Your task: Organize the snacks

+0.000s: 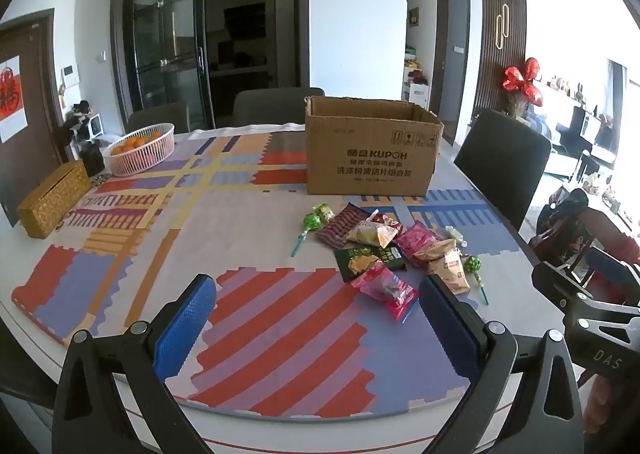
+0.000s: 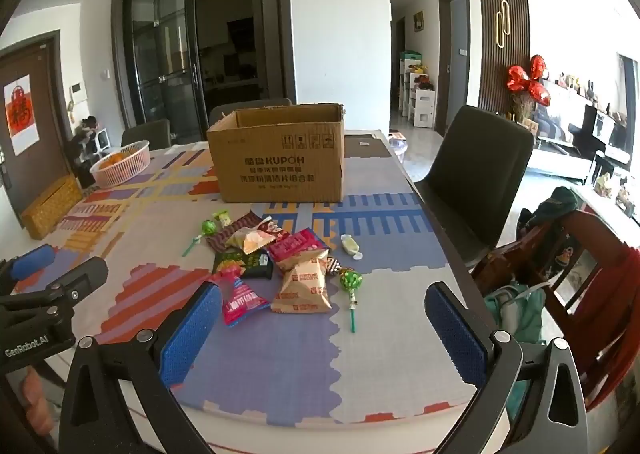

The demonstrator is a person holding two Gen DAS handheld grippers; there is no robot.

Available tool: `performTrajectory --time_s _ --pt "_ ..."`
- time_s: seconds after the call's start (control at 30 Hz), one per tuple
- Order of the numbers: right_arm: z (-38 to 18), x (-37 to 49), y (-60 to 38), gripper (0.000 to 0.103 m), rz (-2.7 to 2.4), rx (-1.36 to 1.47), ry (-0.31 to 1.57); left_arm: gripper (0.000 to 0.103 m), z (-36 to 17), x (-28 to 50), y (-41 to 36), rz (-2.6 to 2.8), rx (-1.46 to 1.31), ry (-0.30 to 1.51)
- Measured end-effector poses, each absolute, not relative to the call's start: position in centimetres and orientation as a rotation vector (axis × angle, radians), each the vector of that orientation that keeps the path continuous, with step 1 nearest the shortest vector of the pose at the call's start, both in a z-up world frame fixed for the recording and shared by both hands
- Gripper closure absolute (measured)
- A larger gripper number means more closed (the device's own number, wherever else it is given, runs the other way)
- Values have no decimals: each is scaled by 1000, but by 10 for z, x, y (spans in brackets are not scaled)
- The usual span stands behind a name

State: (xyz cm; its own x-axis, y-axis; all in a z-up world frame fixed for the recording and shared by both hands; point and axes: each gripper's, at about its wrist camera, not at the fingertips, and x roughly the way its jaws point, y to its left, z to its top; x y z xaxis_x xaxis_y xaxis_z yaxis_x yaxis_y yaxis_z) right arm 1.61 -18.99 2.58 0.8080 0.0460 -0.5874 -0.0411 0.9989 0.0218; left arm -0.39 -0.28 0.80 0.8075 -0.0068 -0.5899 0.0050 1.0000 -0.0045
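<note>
Nothing picked yet: both the left gripper (image 1: 316,318) and right gripper (image 2: 324,328) hang wide and empty before the snacks (image 2: 276,266). Next, I'd guess, one closes on a packet for the box (image 2: 280,158).

Both hand-held grippers, L (image 1: 318,320) & R (image 2: 324,328), wide open, angled down.

— Where are the snacks (image 1: 384,250)?
— Heaped near the table's (image 1: 248,210) right edge, just before the open cardboard box (image 1: 370,152).
— And the left gripper (image 1: 318,312)?
— Gaping wide above the near edge, empty.
</note>
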Motion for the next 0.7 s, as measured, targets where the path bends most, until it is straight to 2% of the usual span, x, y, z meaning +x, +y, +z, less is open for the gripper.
performTrajectory --time_s 0.7 --pt "27 16 -190 0 48 12 626 0 9 -3 -3 -13 -6 627"
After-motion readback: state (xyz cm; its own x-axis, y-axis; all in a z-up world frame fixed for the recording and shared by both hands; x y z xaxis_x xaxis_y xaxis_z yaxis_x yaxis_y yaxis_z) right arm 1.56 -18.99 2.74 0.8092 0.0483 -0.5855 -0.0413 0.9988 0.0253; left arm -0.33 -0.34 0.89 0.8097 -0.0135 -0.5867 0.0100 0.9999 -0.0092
